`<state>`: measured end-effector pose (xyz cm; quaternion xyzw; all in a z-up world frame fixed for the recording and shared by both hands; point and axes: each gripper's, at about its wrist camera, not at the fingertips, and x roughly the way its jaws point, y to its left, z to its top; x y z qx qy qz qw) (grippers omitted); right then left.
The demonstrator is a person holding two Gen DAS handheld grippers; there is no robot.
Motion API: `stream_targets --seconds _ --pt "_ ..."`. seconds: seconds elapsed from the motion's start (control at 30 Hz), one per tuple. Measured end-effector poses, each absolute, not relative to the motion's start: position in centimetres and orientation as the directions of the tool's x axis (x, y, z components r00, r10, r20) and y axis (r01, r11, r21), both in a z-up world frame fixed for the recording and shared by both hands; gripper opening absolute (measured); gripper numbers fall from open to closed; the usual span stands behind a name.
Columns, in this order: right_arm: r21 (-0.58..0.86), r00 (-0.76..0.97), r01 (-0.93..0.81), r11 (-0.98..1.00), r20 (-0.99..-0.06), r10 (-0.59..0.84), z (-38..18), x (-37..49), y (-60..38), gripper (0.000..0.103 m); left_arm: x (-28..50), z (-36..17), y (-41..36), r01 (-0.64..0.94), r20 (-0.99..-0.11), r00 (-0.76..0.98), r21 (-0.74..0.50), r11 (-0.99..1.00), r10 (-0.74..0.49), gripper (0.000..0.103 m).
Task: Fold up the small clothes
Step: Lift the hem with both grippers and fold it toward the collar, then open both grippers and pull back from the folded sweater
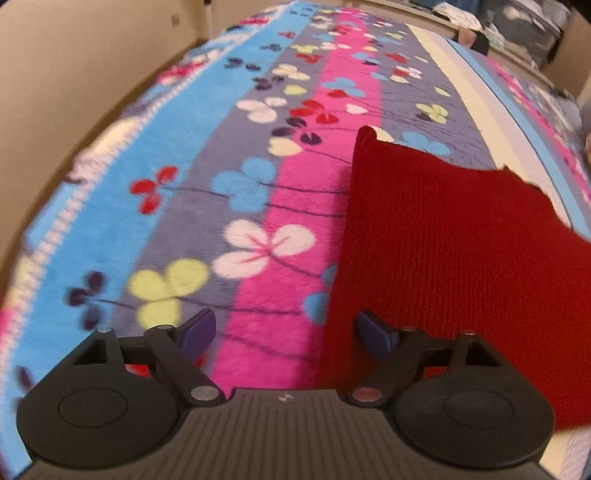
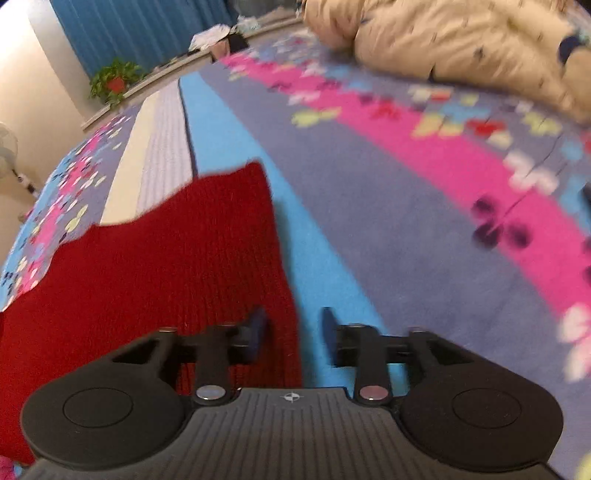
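Left claw: my left gripper (image 1: 284,330) hung nearest the lens, tipped steeply down at the bed, its two dark blue fingers (image 1: 197,328) spread wide with nothing between them
Left claw's footing: under the gap I saw only the pink stripe of the blanket (image 1: 236,147); the right-hand finger stood over the edge of the red knit, and I could not tell whether it touched
Right claw: my right gripper (image 2: 293,334) also pointed down at a slant, jaws partly apart, pads pressing on nothing
Right claw's footing: its left finger (image 2: 256,328) sat over the red cloth near the border, its right finger over the light blue stripe, so the cloth's edge ran up through the gap
Garment: the red knit garment (image 1: 443,258) lay flat on the flowered blanket, between my two claws; on the right side of the left wrist view, on the left side of the right wrist view (image 2: 147,266)
Garment's shape: one long straight side faced each claw; the far edge was uneven, with a raised corner in both views
Bed: striped fleece in light blue, grey and pink with clover flowers, a pale band (image 2: 155,158) crossing it beyond the garment
Far end: a cream quilt (image 2: 443,40) was bunched at the top right of the right wrist view, well apart from the garment
Room: a blue curtain (image 2: 140,29) and a green potted plant (image 2: 114,79) stood past the bed; much of this was blurred
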<state>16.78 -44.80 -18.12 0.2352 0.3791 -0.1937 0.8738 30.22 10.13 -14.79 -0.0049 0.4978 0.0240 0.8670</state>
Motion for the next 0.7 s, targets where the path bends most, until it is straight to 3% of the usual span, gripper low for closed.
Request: stream_targets --seconds 0.1,0.17,0.23,0.47,0.7 --pt "0.228 0.681 0.476 0.849 -0.707 -0.191 -13.5 13.6 -43.5 0.053 26.4 -11.6 9.6 -0.018 -0.841 0.536 0.083 0.996 0.079 0.088" --pt "0.266 0.728 0.415 0.87 -0.67 -0.143 -10.4 9.6 -41.6 0.067 22.6 -9.3 8.8 0.002 -0.83 0.552 0.101 0.995 0.083 0.088" --pt "0.294 0.754 0.336 0.895 -0.654 -0.068 -7.9 5.4 -38.7 0.073 18.4 -7.4 8.0 0.01 -0.82 0.57 0.07 0.997 0.052 0.09" --pt "0.248 0.814 0.235 0.94 -0.579 -0.05 -3.6 -5.0 -30.1 0.078 5.6 -3.5 4.5 0.05 -0.793 0.608 0.057 0.997 0.015 0.094" --pt "0.099 0.855 0.122 0.988 -0.515 -0.054 -1.4 -9.8 -25.1 0.08 -0.3 -2.3 2.9 0.072 -0.776 0.631 0.047 0.996 -0.009 0.094"
